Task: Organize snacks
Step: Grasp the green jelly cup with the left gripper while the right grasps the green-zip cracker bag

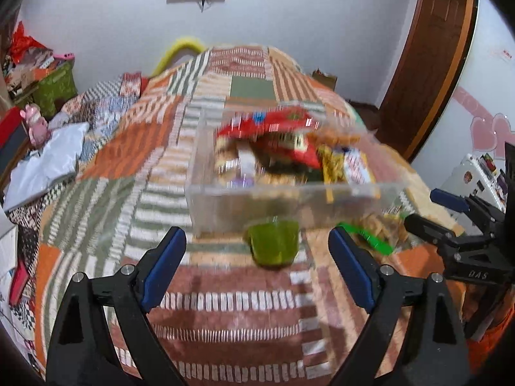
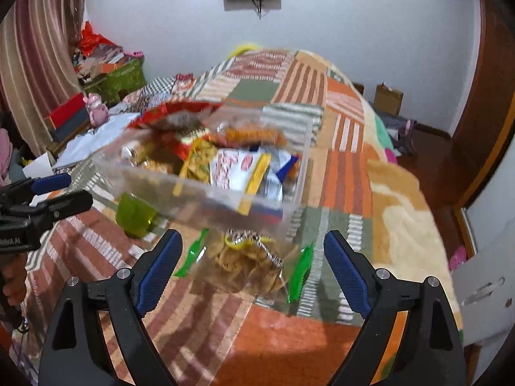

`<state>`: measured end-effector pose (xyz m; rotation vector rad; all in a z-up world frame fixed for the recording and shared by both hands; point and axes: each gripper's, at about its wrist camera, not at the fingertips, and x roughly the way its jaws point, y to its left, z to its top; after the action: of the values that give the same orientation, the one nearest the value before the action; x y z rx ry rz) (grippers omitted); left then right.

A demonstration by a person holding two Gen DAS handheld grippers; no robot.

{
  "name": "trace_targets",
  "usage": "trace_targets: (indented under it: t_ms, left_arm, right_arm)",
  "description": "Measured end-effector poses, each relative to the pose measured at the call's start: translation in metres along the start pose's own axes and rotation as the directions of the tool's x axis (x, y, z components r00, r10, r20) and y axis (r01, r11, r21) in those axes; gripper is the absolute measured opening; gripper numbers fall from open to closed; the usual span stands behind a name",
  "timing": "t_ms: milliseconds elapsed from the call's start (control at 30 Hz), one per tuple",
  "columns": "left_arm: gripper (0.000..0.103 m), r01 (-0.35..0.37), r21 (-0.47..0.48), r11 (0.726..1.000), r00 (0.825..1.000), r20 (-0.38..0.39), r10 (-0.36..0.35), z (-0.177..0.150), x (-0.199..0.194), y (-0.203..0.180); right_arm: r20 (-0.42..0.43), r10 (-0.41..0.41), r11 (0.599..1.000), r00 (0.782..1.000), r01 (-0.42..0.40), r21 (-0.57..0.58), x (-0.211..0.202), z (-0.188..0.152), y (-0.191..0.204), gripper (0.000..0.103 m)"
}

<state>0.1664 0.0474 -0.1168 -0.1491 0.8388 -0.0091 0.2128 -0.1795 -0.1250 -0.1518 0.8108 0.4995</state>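
Both the left gripper [image 1: 257,267] and right gripper [image 2: 252,267] are held released; a clear, rectangular bin [image 1: 289,199] is heaped with blurred, seemingly crinkly packets [image 1: 276,138].

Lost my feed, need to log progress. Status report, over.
Left gripper open, empty. Right gripper open, empty. Green jelly cup and chips bag outside clear snack bin. Nothing blocking.

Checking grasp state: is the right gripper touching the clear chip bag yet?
Apart. The right wrist view shows the right gripper open, with blanket visible between each pad and the chip bag.
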Motion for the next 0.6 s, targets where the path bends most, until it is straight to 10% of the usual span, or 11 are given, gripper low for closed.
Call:
trace_targets:
  t_ms: [600]
  left_arm:
    - [0.09,0.028,0.005,1.0,0.988,-0.152,-0.027,-0.003,0.072,-0.005]
  right_arm:
    - [-0.147,0.088,0.994,0.985,-0.078,0.071,0.048,-0.013,-0.007,0.103]
